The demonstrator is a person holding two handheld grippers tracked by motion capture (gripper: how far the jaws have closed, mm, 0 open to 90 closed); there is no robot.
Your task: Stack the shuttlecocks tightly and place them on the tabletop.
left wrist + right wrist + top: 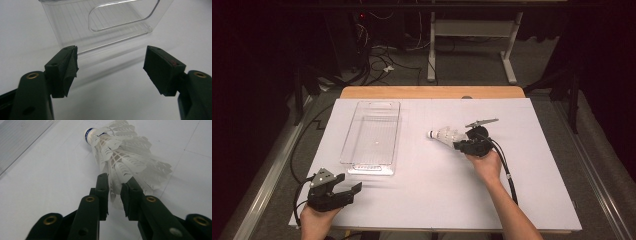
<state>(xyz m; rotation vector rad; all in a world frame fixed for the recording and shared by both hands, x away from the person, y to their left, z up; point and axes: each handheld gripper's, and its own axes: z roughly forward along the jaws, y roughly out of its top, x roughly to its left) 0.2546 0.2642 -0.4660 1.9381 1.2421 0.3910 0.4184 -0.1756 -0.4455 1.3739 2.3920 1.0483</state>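
A white feathered shuttlecock (446, 135) with a blue-banded cork tip lies on its side on the white-covered table (532, 200), just right of centre, cork pointing to nine o'clock. The black right gripper (114, 191), at the shuttlecock's three o'clock, has its jaws narrowly parted around the edge of the feather skirt. At seven o'clock on the table the black left gripper (111, 67) rests with jaws spread wide and empty, facing the near end of the clear rectangular plastic tray (371, 135)
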